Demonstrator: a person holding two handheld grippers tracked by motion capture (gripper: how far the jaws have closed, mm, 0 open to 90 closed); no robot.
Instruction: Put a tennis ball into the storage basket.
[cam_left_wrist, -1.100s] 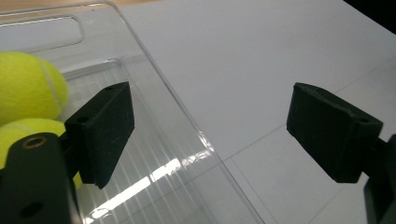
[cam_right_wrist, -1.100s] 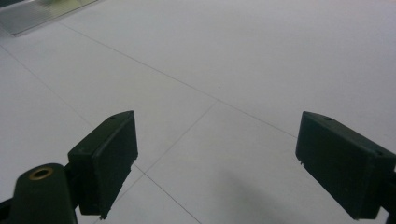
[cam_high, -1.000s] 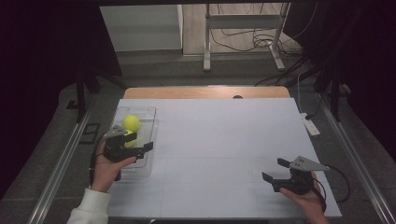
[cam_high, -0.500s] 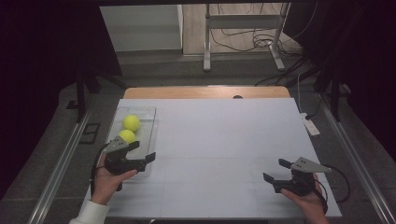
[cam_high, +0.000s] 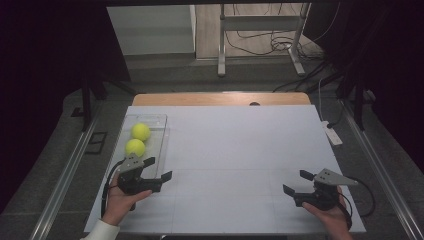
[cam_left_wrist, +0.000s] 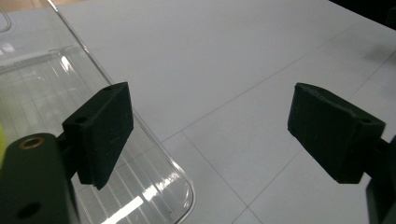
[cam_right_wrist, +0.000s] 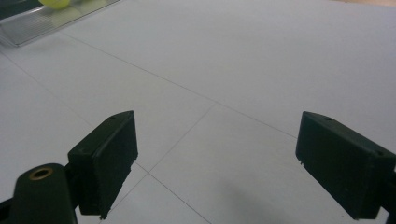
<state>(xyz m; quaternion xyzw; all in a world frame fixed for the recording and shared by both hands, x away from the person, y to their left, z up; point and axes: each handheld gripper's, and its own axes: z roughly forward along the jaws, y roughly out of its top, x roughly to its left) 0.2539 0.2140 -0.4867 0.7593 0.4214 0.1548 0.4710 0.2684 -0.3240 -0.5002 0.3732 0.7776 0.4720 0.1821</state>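
Two yellow balls (cam_high: 140, 132) (cam_high: 135, 147) lie inside the clear tray (cam_high: 162, 131) at about 9 o'clock on the bench (cam_high: 240, 150), one just beyond the other. The left claw (cam_high: 154, 168) stands open and empty at the tray's near end, at roughly 8 o'clock. The right claw (cam_high: 296, 182) stands open and empty at 4 o'clock, well apart. No loose balls are visible on the bench; judged complete, or nearly so

Two black hand-held grippers, left (cam_high: 158, 169) and right (cam_high: 298, 181), grey top plates, black cables, white sleeve (cam_high: 102, 232)
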